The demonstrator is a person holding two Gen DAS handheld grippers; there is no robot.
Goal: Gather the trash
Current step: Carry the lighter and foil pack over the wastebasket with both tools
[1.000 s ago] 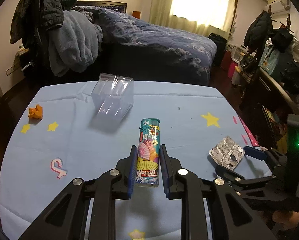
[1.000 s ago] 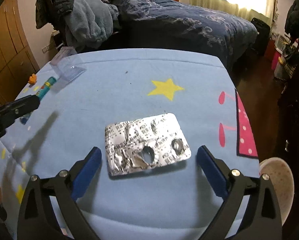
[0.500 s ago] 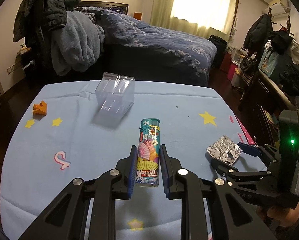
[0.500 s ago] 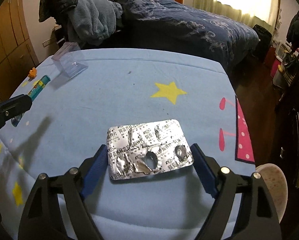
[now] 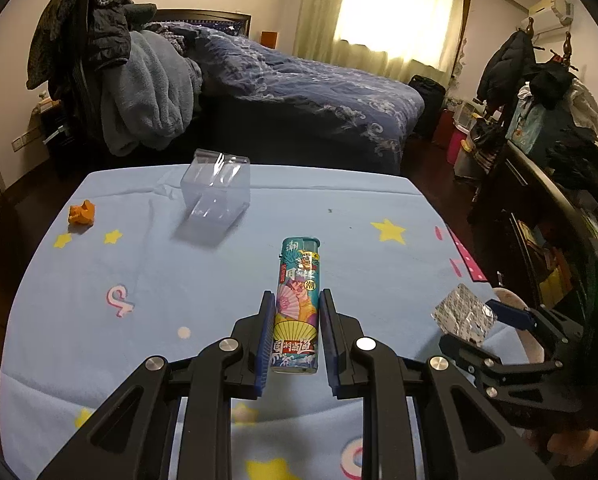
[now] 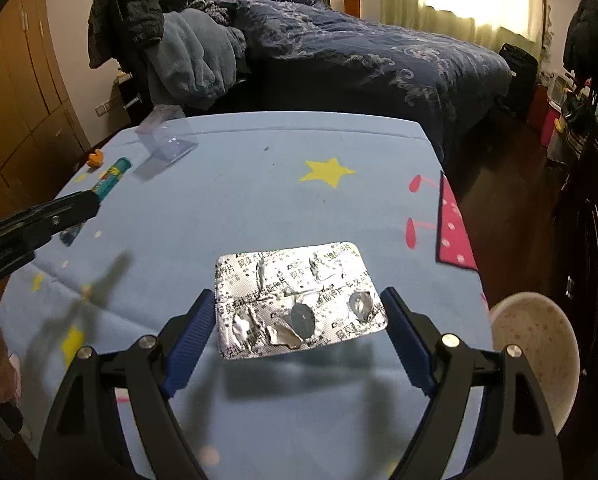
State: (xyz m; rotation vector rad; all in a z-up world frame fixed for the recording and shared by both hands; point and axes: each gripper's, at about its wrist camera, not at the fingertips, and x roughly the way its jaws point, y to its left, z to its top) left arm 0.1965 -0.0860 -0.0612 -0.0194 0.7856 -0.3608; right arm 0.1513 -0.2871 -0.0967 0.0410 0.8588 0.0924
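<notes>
My left gripper [image 5: 297, 304] is shut on a teal printed lighter [image 5: 298, 304] and holds it above the blue tablecloth [image 5: 159, 272]. My right gripper [image 6: 299, 300] is shut on a used silver foil blister pack [image 6: 297, 300], lifted off the table with its shadow below. The pack also shows in the left wrist view [image 5: 461, 315], and the lighter in the right wrist view [image 6: 111, 174]. A clear plastic box [image 5: 216, 190] lies tipped at the far side. An orange scrap [image 5: 82, 213] lies at the far left.
A whitish round bin [image 6: 539, 344] stands on the floor just off the table's right edge. A bed [image 5: 319, 92] and a chair piled with clothes [image 5: 131, 80] stand behind the table. Dark furniture [image 5: 539, 220] stands to the right.
My right gripper has closed on the blister pack and lifted it off the table. My left gripper has risen with the lighter still in it.
</notes>
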